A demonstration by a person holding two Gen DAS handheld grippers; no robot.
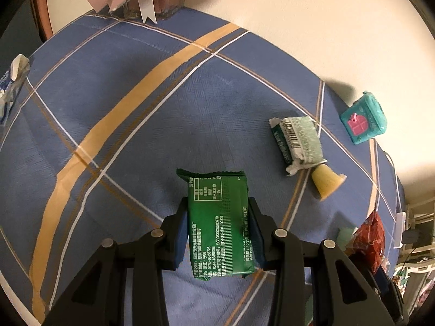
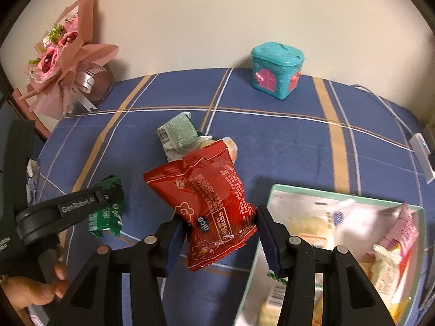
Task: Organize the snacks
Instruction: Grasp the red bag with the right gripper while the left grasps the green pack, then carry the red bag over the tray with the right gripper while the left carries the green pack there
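Observation:
My left gripper (image 1: 218,233) is shut on a dark green snack packet (image 1: 220,225) and holds it above the blue checked tablecloth (image 1: 136,103); the packet also shows in the right wrist view (image 2: 106,212). My right gripper (image 2: 218,233) is shut on a red snack bag (image 2: 209,203), just left of a pale green box (image 2: 274,190) that holds several snacks. A light green wrapped snack (image 1: 299,141) and a yellow jelly cup (image 1: 326,182) lie on the cloth to the right; the wrapped snack also shows behind the red bag (image 2: 178,134).
A teal toy box with a pink door (image 2: 276,70) stands against the wall. A pink flower bouquet (image 2: 62,54) stands at the back left corner. A blue and white packet (image 1: 11,92) lies at the left table edge. A white cable (image 2: 391,108) runs along the right.

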